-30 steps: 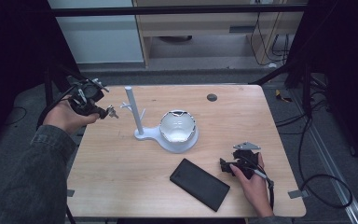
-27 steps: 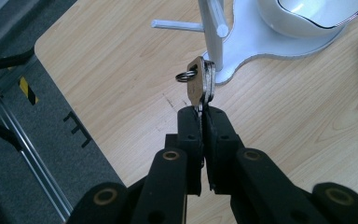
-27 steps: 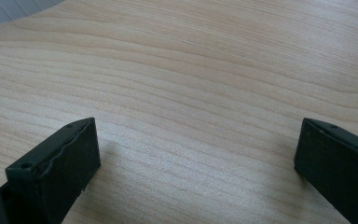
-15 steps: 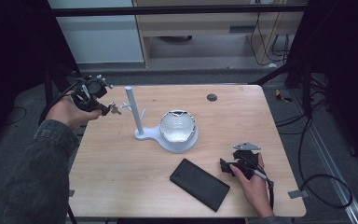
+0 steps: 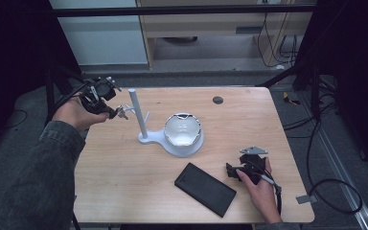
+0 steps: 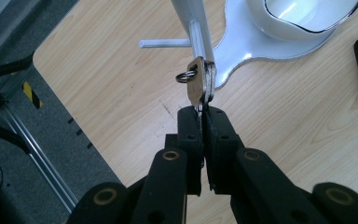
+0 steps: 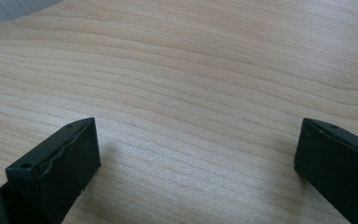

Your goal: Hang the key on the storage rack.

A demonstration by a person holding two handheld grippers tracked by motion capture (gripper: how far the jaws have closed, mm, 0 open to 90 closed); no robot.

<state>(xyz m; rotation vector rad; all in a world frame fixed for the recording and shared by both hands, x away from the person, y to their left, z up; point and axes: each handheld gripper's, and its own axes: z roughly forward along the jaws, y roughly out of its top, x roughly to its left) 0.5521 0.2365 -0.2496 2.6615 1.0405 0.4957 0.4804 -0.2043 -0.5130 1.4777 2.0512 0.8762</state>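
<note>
A dim workroom with dark curtains and a pale cabinet at the back surrounds a light wooden tabletop point(image 5: 124, 191) that carries only a few things. Near its middle stands a white plastic stand: a shallow white bowl point(image 5: 183, 130) with a glossy inside and, joined to it by a flat base, an upright white post point(image 5: 138, 115) with thin side pegs point(image 6: 164, 43). A flat black rectangular phone point(image 5: 205, 188) lies toward the near edge, and a small dark round disc point(image 5: 217, 100) sits close to the far edge.

The left hand-held gripper point(image 5: 109, 112) hangs over the far left corner, its jaws clamped tight on the blades of a small bunch of silver metal keys point(image 6: 201, 84). The grip is on the blade end, so the steel split ring point(image 6: 185, 76) sticks out free at the front; that looks deliberate, since an unobstructed ring is what has to slip over one of the pegs. In the left gripper view the keys sit just in front of the post, close to a peg, though I cannot tell whether they touch it.

The right hand-held gripper point(image 5: 234, 172) rests low near the near right corner, just beside the phone, jaws spread wide with only bare wood between them point(image 7: 196, 140). It seems parked there to stay out of the way of the hanging.
</note>
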